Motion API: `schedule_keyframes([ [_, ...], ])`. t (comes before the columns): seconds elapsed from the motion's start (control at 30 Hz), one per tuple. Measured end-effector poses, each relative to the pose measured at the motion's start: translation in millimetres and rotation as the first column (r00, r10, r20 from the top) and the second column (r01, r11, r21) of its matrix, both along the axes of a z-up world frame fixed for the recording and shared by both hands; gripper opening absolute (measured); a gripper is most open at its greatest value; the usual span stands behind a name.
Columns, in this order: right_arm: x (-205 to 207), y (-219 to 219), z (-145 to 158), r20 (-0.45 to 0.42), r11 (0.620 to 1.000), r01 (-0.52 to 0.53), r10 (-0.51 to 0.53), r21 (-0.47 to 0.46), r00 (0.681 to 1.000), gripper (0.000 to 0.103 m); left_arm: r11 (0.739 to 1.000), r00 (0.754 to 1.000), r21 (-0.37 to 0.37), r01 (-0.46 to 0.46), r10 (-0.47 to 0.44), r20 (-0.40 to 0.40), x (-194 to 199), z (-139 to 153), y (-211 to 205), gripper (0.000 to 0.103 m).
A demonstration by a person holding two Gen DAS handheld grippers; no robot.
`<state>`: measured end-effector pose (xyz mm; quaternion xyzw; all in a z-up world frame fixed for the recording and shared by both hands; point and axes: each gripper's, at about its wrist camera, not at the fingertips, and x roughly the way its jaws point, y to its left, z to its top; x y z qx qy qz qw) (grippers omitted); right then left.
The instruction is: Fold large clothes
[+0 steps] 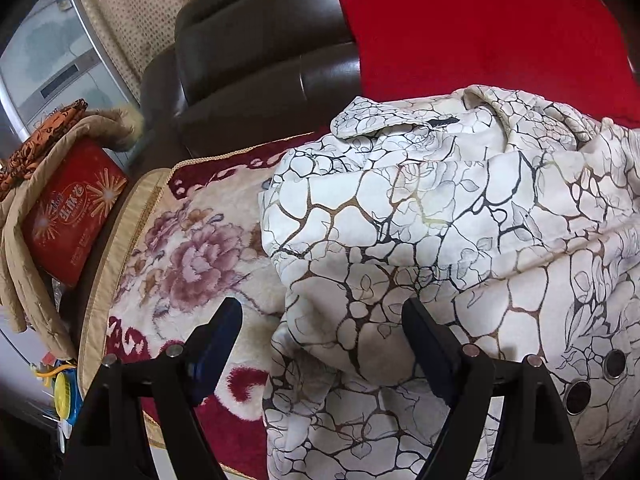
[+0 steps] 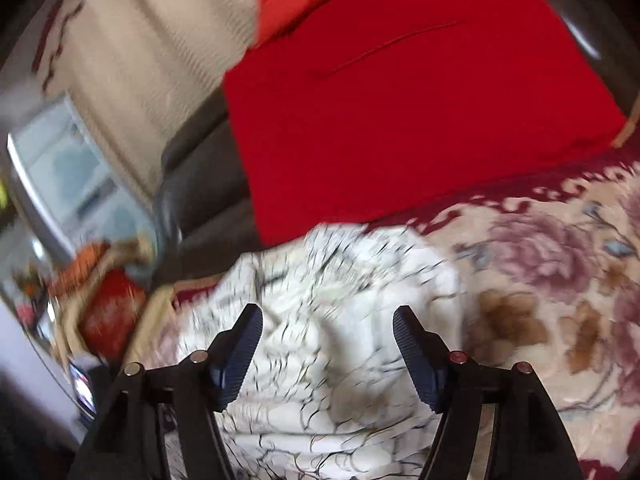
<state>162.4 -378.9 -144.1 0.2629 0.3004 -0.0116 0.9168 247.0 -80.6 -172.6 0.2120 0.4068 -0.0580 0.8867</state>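
Observation:
A white coat (image 1: 432, 248) with a black and gold crackle print lies crumpled on a floral blanket (image 1: 192, 256); its collar is at the top and dark round buttons (image 1: 578, 396) show at lower right. My left gripper (image 1: 322, 320) is open above the coat's left edge, holding nothing. In the blurred right wrist view the same coat (image 2: 324, 312) lies bunched below my right gripper (image 2: 328, 320), which is open and empty.
A red cushion (image 1: 480, 28) leans on a dark leather sofa back (image 1: 260, 52) behind the coat. A red box (image 1: 74, 208) wrapped in a beige padded garment (image 1: 24, 256) sits at the left. Toys (image 1: 60, 392) lie beyond the blanket's left edge.

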Motion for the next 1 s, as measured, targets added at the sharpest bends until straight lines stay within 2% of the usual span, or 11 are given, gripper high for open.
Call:
schedule_keyframes([
  [0.1, 22, 17, -25, -0.127, 0.999, -0.040, 0.039, -0.005, 0.991, 0.070, 1.000, 1.000, -0.013, -0.002, 0.002, -0.003, 0, -2, 1, 0.083],
  [0.2, 45, 25, -58, -0.313, 0.997, -0.055, 0.037, -0.050, 0.949, 0.068, 0.999, 1.000, -0.044, -0.006, 0.005, -0.013, 2, -5, 3, 0.083],
  [0.23, 48, 26, -64, -0.334, 0.996, -0.060, 0.037, -0.059, 0.942, 0.068, 0.999, 1.000, -0.045, -0.008, 0.007, -0.014, 2, -6, 4, 0.083],
  [0.33, 45, 33, -62, -0.313, 0.991, -0.074, 0.036, -0.112, 0.949, 0.068, 0.999, 1.000, -0.049, -0.008, 0.007, -0.016, 3, -10, 5, 0.083],
  [0.5, 23, 30, -38, -0.201, 0.994, -0.054, 0.034, -0.094, 0.979, 0.068, 0.997, 1.000, -0.070, -0.013, 0.011, -0.025, 4, -17, 9, 0.083],
  [0.57, 19, 30, -35, -0.189, 0.991, -0.049, 0.025, -0.122, 0.982, 0.068, 0.998, 1.000, -0.066, -0.017, 0.016, -0.026, 4, -19, 9, 0.083],
  [0.63, 30, 35, -47, -0.259, 0.988, -0.063, 0.026, -0.138, 0.965, 0.068, 0.997, 0.999, -0.068, -0.019, 0.017, -0.030, 4, -22, 8, 0.085],
  [0.7, 42, 40, -67, -0.364, 0.984, -0.090, 0.028, -0.155, 0.931, 0.068, 0.998, 0.999, -0.063, -0.020, 0.017, -0.043, 6, -27, 7, 0.088],
  [0.83, 44, 64, -72, -0.385, 0.943, -0.121, -0.008, -0.310, 0.923, 0.069, 0.996, 0.997, -0.068, -0.049, 0.045, -0.061, 8, -38, 8, 0.098],
  [0.9, 43, 65, -73, -0.385, 0.941, -0.114, -0.019, -0.319, 0.923, 0.069, 0.991, 0.994, -0.105, -0.083, 0.076, -0.075, 11, -41, 14, 0.103],
  [1.0, 43, 66, -72, -0.386, 0.941, -0.113, -0.021, -0.320, 0.922, 0.069, 0.974, 0.987, -0.190, -0.123, 0.100, -0.130, 16, -46, 26, 0.103],
])
